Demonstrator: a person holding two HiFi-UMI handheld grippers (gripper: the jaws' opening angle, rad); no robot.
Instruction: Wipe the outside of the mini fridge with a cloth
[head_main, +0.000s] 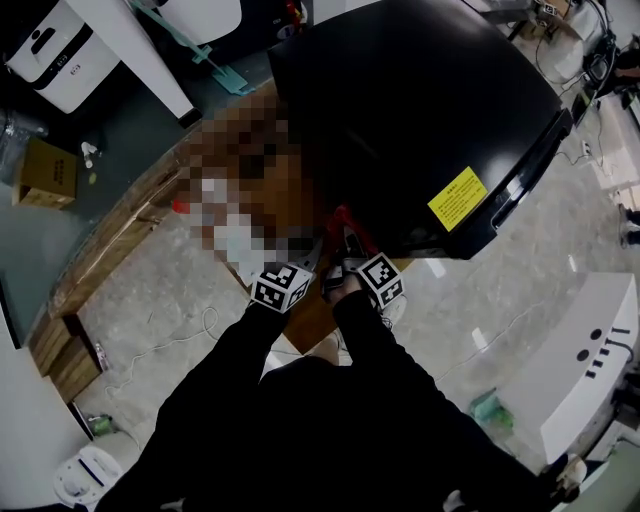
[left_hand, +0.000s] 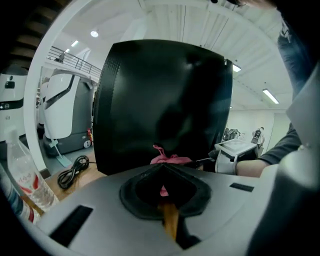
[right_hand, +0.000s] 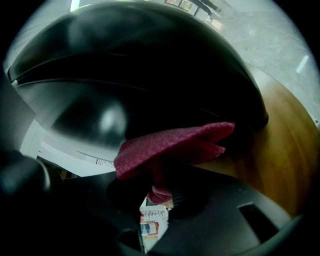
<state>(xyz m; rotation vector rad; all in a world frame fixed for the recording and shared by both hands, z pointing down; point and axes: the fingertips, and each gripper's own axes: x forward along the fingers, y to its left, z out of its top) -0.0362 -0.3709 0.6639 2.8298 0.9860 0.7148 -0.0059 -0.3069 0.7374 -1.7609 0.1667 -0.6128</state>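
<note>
Black mini fridge (head_main: 420, 110) stands on the wooden tabletop (head_main: 125, 232). The red cloth (head_main: 345, 228) is bunched at the fridge's lower near edge. My left hand-held gripper (left_hand: 164, 169) and right hand-held gripper (right_hand: 160, 186), side by side before the fridge, each pinch the cloth.

Nothing legible shows. The yellow label (head_main: 458, 198) on the mini fridge (head_main: 410, 110) carries dark print too small to read, and the bottle (left_hand: 24, 172) has a blurred red wrap

Pale glossy floor (head_main: 520, 290), wooden table (head_main: 110, 250), white machine (head_main: 590, 360), ceiling strip lights (left_hand: 270, 96).
</note>
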